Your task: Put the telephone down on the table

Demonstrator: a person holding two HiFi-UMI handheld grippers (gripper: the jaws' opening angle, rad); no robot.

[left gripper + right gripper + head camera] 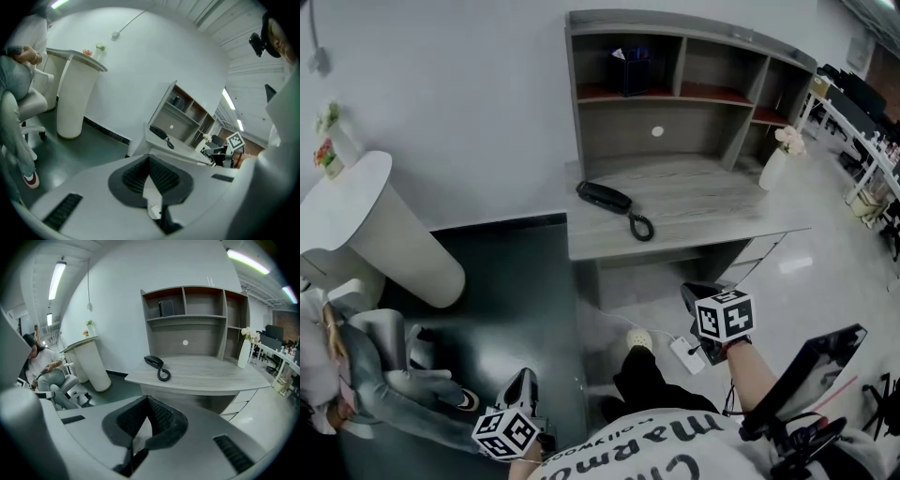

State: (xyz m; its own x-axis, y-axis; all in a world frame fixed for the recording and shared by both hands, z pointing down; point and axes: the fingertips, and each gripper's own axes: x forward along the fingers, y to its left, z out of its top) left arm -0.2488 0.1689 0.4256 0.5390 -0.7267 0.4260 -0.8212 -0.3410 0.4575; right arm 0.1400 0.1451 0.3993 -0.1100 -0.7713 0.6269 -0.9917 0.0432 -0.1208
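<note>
Left claw (pixel 149 160) and right claw (pixel 147 402) closed, empty, telephone (pixel 153 361) on table (pixel 211 374) well ahead, apart from both

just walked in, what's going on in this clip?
A person holds a pair of tongs in each hand and stands back from the grey wood-grain desk. The black corded telephone already lies on the desktop, and nothing touches it. The left tongs and the right tongs are both shut and empty, held low near the person's body, well short of the desk. At the left a second person sits, not involved.
</note>
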